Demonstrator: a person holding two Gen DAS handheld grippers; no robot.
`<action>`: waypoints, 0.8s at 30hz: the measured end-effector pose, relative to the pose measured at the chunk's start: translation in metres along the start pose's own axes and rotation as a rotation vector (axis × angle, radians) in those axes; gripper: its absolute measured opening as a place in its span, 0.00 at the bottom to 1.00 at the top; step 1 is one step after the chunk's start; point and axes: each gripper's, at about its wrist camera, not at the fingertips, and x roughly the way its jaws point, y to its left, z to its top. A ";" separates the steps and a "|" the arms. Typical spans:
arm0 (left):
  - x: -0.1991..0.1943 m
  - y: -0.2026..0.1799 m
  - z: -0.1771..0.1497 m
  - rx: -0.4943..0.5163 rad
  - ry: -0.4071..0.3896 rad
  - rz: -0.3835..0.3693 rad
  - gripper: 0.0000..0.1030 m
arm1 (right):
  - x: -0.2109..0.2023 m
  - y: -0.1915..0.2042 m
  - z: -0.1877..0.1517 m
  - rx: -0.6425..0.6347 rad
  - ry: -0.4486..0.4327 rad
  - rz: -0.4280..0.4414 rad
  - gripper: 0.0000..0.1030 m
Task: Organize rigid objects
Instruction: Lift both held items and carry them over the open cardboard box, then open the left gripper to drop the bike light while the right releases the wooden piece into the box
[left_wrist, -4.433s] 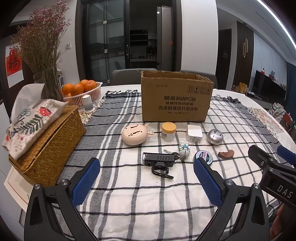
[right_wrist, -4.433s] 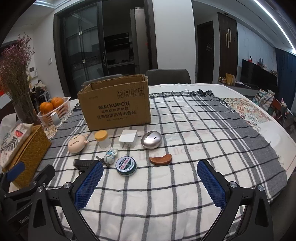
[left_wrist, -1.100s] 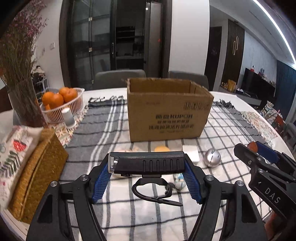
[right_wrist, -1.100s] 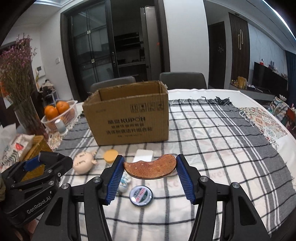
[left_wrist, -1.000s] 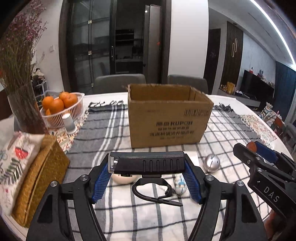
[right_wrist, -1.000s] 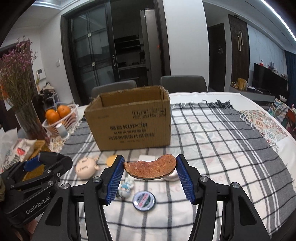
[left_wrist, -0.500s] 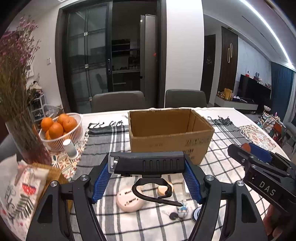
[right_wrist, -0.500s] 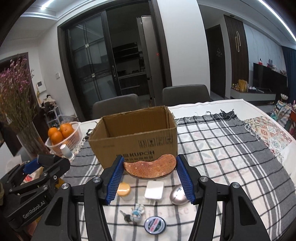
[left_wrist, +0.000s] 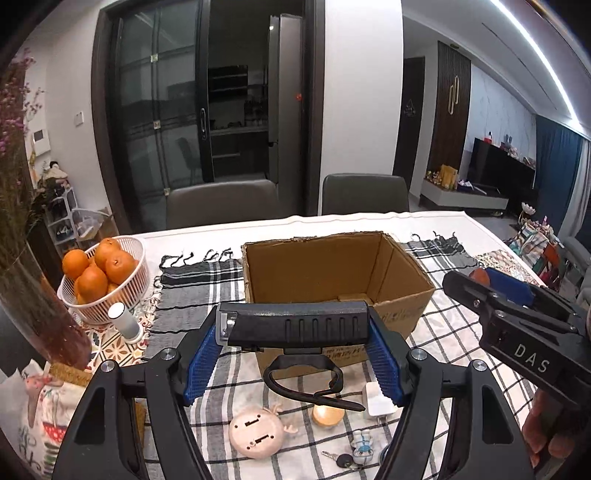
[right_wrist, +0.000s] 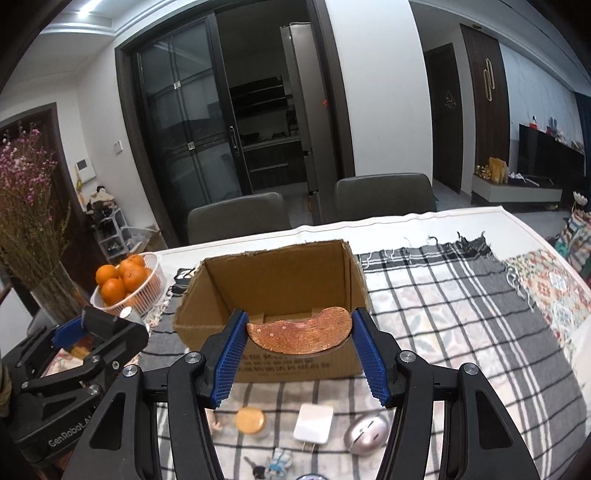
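Plaid tablecloth (right_wrist: 443, 314), "KUPOH"-printed cardboard box (right_wrist: 280, 280)

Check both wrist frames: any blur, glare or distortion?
Left wrist: strong fisheye bending, dark corner vignette, blown-out ceiling light strip; black rectangular tool with hook sharp. Right wrist: same curvature, dim room, brown cardboard box and reddish-brown curved wooden piece crisp, no motion blur.
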 end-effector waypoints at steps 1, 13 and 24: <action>0.004 0.000 0.003 0.002 0.006 -0.005 0.70 | 0.005 0.000 0.005 -0.005 0.007 0.003 0.57; 0.052 0.007 0.042 0.017 0.110 -0.023 0.70 | 0.057 0.002 0.045 -0.056 0.125 0.027 0.57; 0.101 0.011 0.059 -0.007 0.253 -0.028 0.70 | 0.114 -0.007 0.064 -0.016 0.307 0.057 0.57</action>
